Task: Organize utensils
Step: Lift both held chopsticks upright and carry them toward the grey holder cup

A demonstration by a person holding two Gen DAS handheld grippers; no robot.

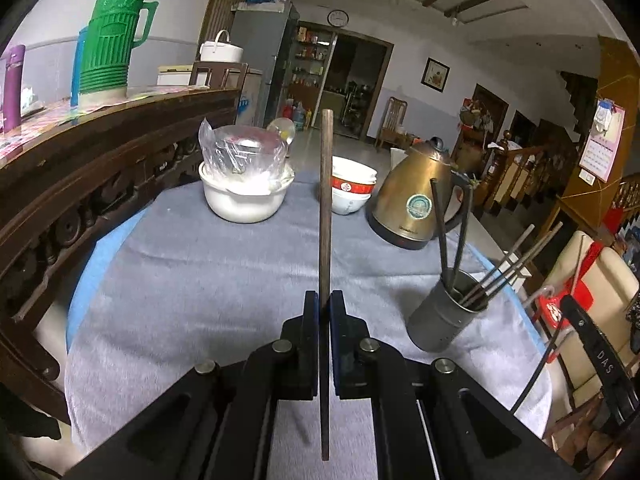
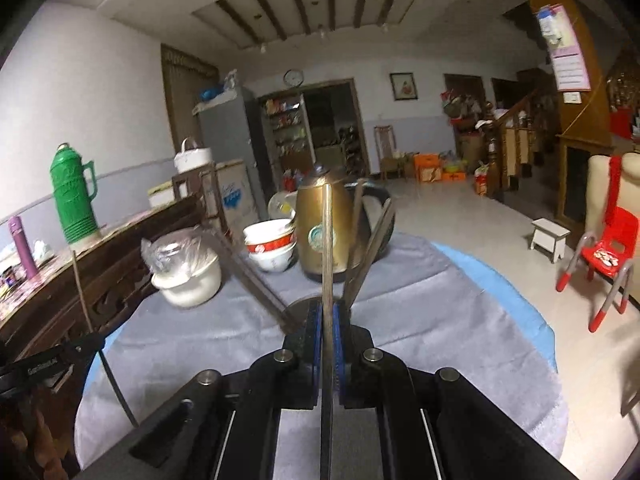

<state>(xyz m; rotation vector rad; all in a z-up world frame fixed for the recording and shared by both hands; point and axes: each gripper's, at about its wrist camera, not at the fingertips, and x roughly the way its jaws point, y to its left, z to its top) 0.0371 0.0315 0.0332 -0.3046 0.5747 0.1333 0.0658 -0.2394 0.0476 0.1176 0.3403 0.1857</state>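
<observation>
Both grippers clamp 1 chopstick each: left gripper [image 1: 324, 300] pads [image 1: 310, 312] shut on a dark wooden chopstick [image 1: 326, 208] standing upright w/ tip above the bowls; right gripper [image 2: 327, 308] shut on a grey chopstick [image 2: 328, 240], also upright, in front of the kettle. Metal holder cup [image 1: 444, 316] sits right of the left gripper, near the cloth's right edge, w/ approx. 5–6 chopsticks leaning in it, exact no. unclear. In the right wrist view the cup is mostly hidden behind the fingers. Beyond: 1 brass kettle [image 1: 416, 200], stack of approx. 3 bowls [image 1: 352, 188], 1 white pot [image 1: 244, 196] w/ plastic-wrapped dish on top. Grey cloth [image 1: 200, 280] over blue cover on the table; middle is bare, open room between pot and cup. Carved wood sideboard [image 1: 100, 168] hugs the left edge, w/ 1 green thermos [image 1: 112, 36], 1 purple flask [image 1: 14, 84]. Tiled floor, red chair [image 2: 604, 256], small white stool [image 2: 550, 238] at right.
</observation>
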